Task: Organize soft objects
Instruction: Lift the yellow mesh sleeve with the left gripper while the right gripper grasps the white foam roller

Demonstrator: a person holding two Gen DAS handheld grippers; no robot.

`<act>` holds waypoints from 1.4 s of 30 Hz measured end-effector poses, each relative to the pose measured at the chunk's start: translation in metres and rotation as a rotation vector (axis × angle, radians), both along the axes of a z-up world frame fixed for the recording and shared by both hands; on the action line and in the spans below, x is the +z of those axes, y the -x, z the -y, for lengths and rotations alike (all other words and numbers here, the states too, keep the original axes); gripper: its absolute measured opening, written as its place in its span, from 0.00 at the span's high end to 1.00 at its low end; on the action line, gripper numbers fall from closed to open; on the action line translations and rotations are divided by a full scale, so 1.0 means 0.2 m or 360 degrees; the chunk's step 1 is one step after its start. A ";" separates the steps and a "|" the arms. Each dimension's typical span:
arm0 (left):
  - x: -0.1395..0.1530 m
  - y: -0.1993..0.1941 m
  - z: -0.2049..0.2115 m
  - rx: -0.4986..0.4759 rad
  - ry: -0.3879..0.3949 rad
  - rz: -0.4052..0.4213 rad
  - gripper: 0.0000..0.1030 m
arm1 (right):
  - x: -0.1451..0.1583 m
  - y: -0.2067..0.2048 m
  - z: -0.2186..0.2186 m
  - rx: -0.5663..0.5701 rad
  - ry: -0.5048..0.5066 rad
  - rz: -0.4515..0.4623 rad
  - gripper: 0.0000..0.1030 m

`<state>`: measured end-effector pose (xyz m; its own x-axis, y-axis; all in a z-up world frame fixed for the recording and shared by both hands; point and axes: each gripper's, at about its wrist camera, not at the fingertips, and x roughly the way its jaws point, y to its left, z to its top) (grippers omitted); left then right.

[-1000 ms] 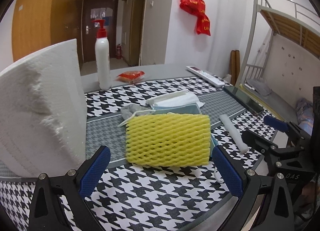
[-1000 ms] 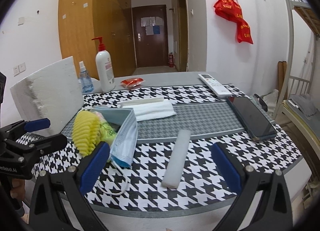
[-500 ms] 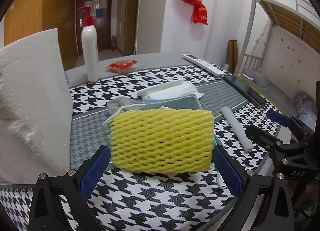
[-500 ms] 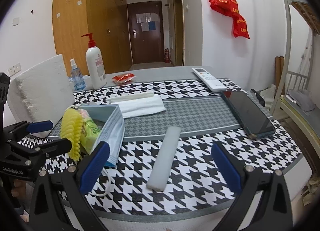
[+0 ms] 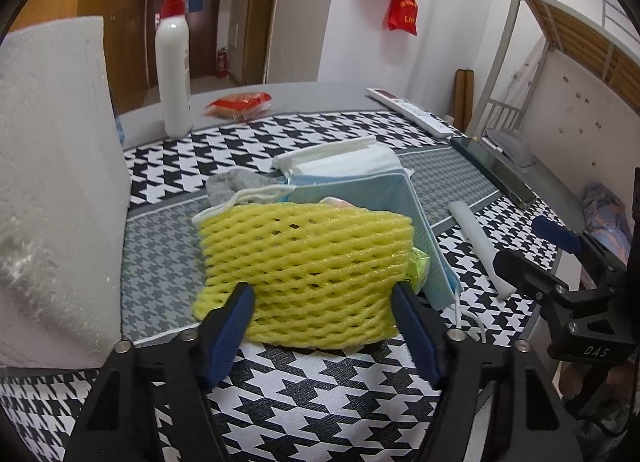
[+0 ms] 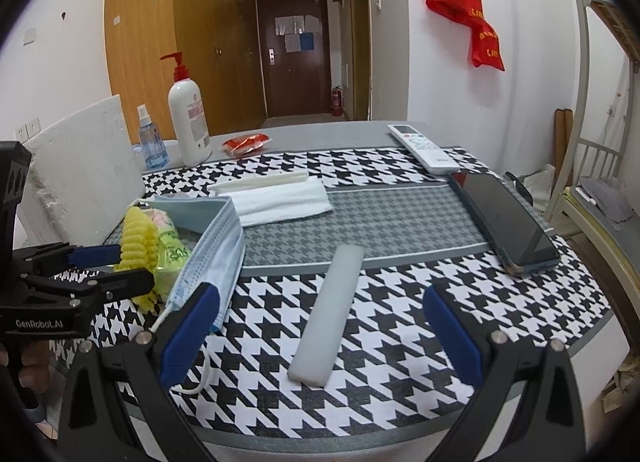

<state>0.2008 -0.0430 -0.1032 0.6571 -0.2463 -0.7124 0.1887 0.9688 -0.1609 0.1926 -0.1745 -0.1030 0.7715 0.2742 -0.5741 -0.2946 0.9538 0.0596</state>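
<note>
While the pile at the lower left of the right wrist view already gathers several soft things, the sorting looks only partly done. The left tongs (image 5: 322, 302) are closing around the lower edge of the yellow foam net (image 5: 308, 262), low in the middle of the left wrist view; its sides bulge inward between the blue pads, so I judge them to be pressing on it. The right tongs (image 6: 320, 310) stand wide apart with nothing between them, hovering above the white foam strip (image 6: 332, 310), which lies alone on the bench (image 6: 420, 222) well apart from the pile. That strip and the folded white cloth (image 6: 280, 198) further up the frame still seem left to gather.

The net is a springy lattice of soft foam strands, bowed into a curve. Behind it a pale blue face mask (image 6: 216, 238) stands bent like a wall, pleated and thin, with white ear loops trailing. A crinkly green packet (image 6: 172, 250) sits between net and mask. The strip is smooth, flat and round-ended; the cloth is ribbed and limp. A rough white foam block (image 5: 56, 182) fills the left of the frame.
</note>
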 end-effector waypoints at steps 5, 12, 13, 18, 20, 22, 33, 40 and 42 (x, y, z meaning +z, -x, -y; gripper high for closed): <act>-0.01 -0.01 -0.03 0.0000 0.0037 -0.0023 0.51 | 0.00 0.01 -0.02 0.0004 0.0024 -0.0006 0.00; 0.00 0.01 -0.10 -0.0021 0.0160 0.0000 0.60 | 0.00 0.01 -0.04 -0.0005 0.0046 -0.0044 0.00; 0.01 0.01 -0.10 -0.0030 0.0177 0.0009 0.61 | -0.01 0.00 -0.05 -0.0006 0.0051 -0.0049 0.00; 0.06 0.07 -0.12 -0.0053 0.0233 0.0139 0.63 | -0.02 -0.01 -0.06 -0.0054 0.0080 -0.0078 0.01; 0.08 0.10 -0.12 -0.0051 0.0233 0.0201 0.63 | -0.02 -0.01 -0.07 -0.0063 0.0087 -0.0091 0.06; 0.10 0.12 -0.12 -0.0051 0.0234 0.0245 0.63 | -0.02 -0.02 -0.08 -0.0078 0.0100 -0.0113 0.18; 0.13 0.17 -0.12 -0.0059 0.0245 0.0347 0.63 | -0.08 -0.06 -0.09 -0.0132 0.0165 -0.0223 0.58; 0.13 0.17 -0.13 -0.0054 0.0244 0.0371 0.63 | -0.09 -0.06 -0.08 -0.0165 0.0178 -0.0258 0.71; 0.13 0.18 -0.13 -0.0054 0.0242 0.0381 0.63 | -0.09 -0.06 -0.09 -0.0163 0.0193 -0.0251 0.75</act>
